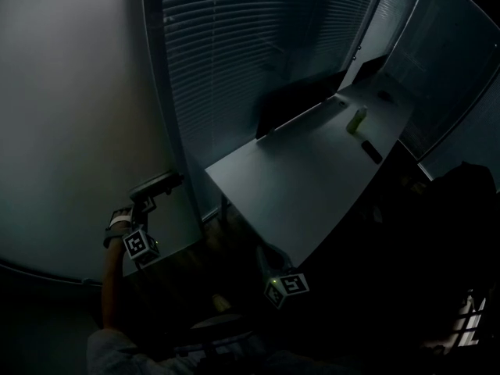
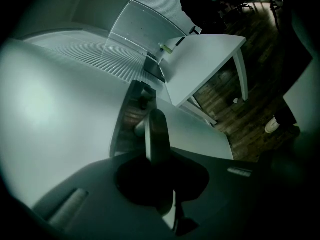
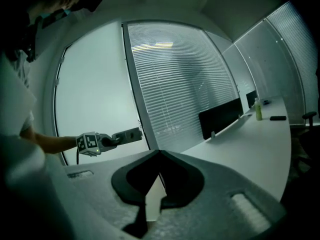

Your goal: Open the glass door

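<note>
Door (image 1: 70,116) is pale, frosted-looking glass w/ a dark frame, standing left of the white desk (image 1: 312,170). Its grey lever handle (image 2: 156,131) sits at the edge nearest the desk. Left gripper (image 1: 160,183) is clamped on that handle. Right gripper (image 3: 159,153), by the desk's near corner, is clenched w/ nothing betw. its jaws.

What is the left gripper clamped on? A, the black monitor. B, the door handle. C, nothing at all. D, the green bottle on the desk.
B: the left gripper has its jaws closed on the door handle.
</note>
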The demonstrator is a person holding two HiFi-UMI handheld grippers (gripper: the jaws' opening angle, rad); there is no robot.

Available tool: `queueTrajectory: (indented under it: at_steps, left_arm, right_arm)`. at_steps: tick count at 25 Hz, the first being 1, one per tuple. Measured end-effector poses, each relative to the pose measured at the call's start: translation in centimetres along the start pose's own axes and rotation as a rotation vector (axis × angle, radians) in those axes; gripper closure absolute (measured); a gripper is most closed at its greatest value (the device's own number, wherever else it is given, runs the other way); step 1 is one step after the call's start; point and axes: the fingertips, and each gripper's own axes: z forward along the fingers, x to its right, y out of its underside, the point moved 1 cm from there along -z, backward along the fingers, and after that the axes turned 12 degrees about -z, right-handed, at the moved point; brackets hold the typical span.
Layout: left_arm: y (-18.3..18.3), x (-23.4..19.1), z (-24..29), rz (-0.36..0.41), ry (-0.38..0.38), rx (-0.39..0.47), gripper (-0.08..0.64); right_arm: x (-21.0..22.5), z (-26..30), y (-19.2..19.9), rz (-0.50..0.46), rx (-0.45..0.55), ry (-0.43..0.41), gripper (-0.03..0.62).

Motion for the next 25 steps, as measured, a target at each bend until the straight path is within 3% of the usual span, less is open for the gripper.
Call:
queueTrajectory:
  at_steps: [12,25]
  left_arm:
    - [-0.4,2.0,-2.7,0.055,-0.008,0.032,0.543]
    - [-0.8,5.4,-7.0,0.084,0.024,0.047,0.548]
  right_arm:
    - [-0.3,-4.5,0.0,-0.007,0.01,0.035,0.591]
    - [-1.2,-12.1,2.9,0.02,0.018,0.116,0.591]
